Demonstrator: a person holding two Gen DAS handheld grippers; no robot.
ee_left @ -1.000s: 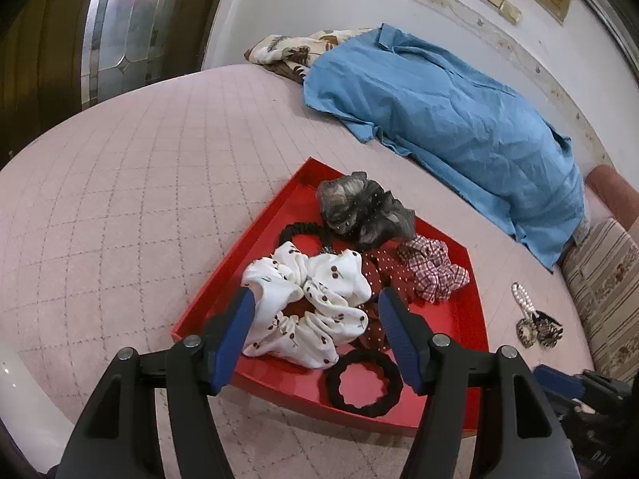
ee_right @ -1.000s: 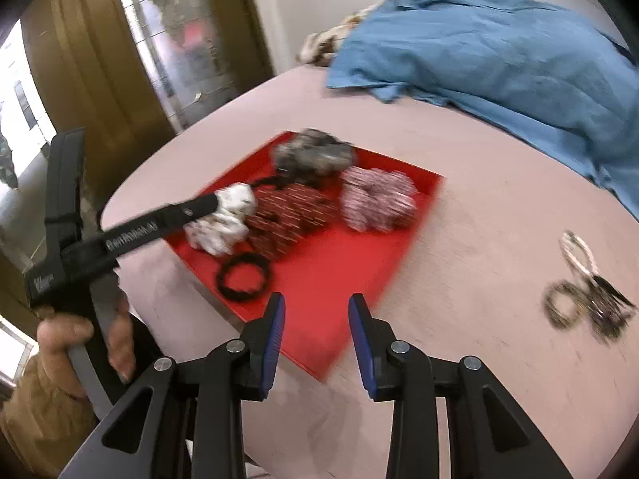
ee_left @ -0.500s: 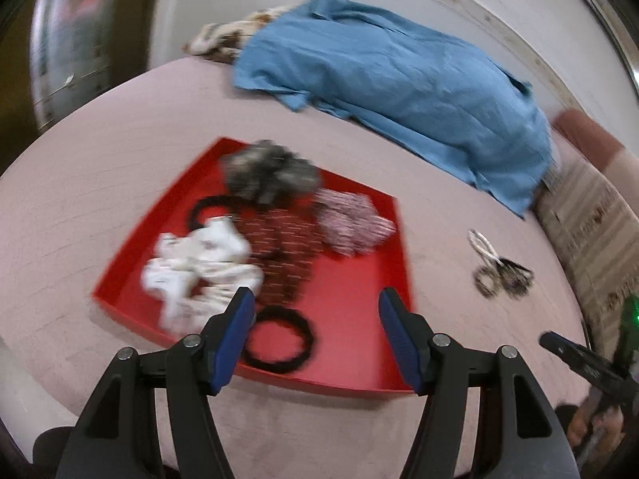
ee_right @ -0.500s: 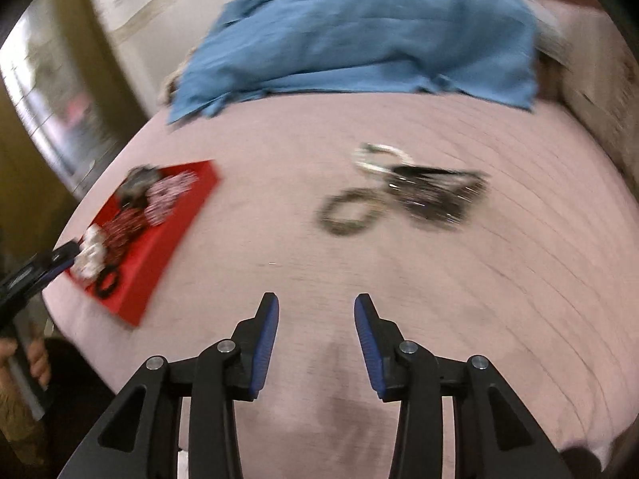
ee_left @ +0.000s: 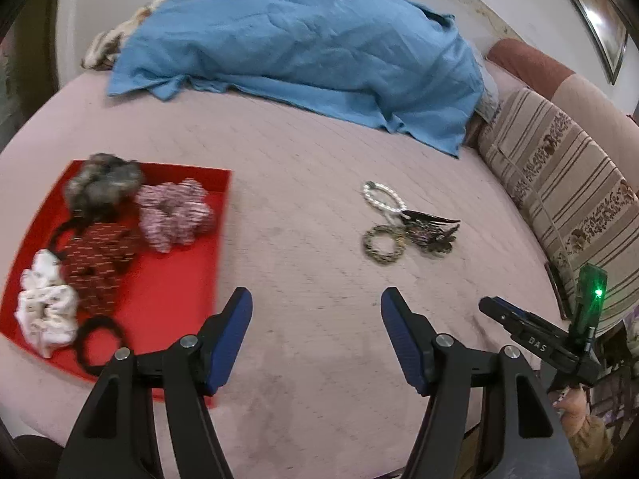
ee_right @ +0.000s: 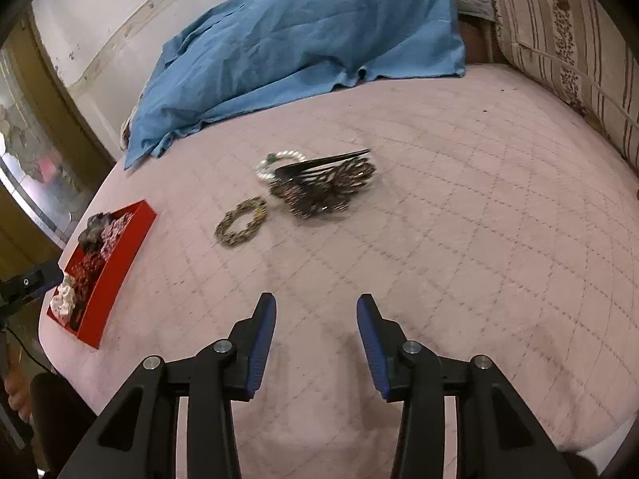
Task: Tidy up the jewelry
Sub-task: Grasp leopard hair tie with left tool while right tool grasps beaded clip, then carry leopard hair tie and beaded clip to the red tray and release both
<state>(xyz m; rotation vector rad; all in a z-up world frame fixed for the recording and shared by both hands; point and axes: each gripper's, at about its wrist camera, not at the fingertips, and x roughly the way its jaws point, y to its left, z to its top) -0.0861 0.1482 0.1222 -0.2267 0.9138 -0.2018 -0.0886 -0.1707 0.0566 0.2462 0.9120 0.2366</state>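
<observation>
Soft, even indoor light, moderately bright, with only faint shadows on the pink bedspread (ee_left: pixel 303 207). Strong fisheye bending and dark corners at every edge. Motion blur over the scrunchies (ee_left: pixel 171 215) in the left view; sharper in the right. Small green LED glare (ee_left: pixel 598 292).

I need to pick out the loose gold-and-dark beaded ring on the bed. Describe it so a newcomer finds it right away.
Start at the pink quilted bedspread, in the open stretch between the red tray and the striped cushion. A small cluster of jewelry lies there; the beaded ring is the piece nearest the tray. Unlike the white pearl bracelet and the dark leaf-shaped clip, it lies apart, a closed speckled loop.
</observation>
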